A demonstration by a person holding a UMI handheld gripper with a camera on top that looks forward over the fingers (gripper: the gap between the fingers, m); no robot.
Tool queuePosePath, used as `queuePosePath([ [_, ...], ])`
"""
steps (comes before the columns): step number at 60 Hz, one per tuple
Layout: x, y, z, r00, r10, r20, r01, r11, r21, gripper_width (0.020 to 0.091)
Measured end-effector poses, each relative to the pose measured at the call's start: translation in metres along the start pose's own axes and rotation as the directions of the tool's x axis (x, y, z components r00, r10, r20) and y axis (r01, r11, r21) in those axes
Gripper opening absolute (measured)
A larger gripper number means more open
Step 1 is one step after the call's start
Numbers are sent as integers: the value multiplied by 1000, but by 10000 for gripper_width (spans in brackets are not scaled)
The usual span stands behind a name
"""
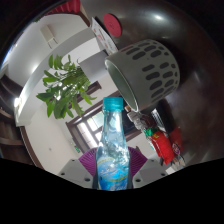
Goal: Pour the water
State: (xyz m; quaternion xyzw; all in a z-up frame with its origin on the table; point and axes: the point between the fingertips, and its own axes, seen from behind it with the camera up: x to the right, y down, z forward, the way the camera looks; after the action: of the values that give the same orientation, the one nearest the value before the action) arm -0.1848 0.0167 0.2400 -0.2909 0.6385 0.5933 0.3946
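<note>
The hand-held gripper (112, 172) is pinching a clear plastic bottle (112, 140) between its two fingers, both purple pads (89, 160) pressing against the labelled lower body. The bottle carries a light blue cap and a blue-and-white label, and it extends forward from the fingers with its cap end leading. Just beyond the cap, up and to the right, is a white pot (148, 68) with dark slotted openings in its wall. A green leafy plant (66, 88) appears beyond the fingers to the left. Red items (160, 146) lie to the right, near the fingers
</note>
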Motion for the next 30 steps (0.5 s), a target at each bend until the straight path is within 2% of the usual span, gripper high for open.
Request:
queuePosePath([
  [8,19,53,-47,998,-68,-20,67,997,-28,397],
  [12,22,91,-69,966,-258,-21,255,963,-84,396],
  [16,21,127,-88,870,-493,-6,487,861,-149,395],
  [19,17,145,-99,737,-675,18,667,723,-180,397],
  [23,3,159,-113,493,-868,59,860,475,-186,397],
  [24,-2,163,-118,425,-902,70,895,407,-184,428],
  [30,-28,155,-135,22,-999,47,989,15,-150,416],
])
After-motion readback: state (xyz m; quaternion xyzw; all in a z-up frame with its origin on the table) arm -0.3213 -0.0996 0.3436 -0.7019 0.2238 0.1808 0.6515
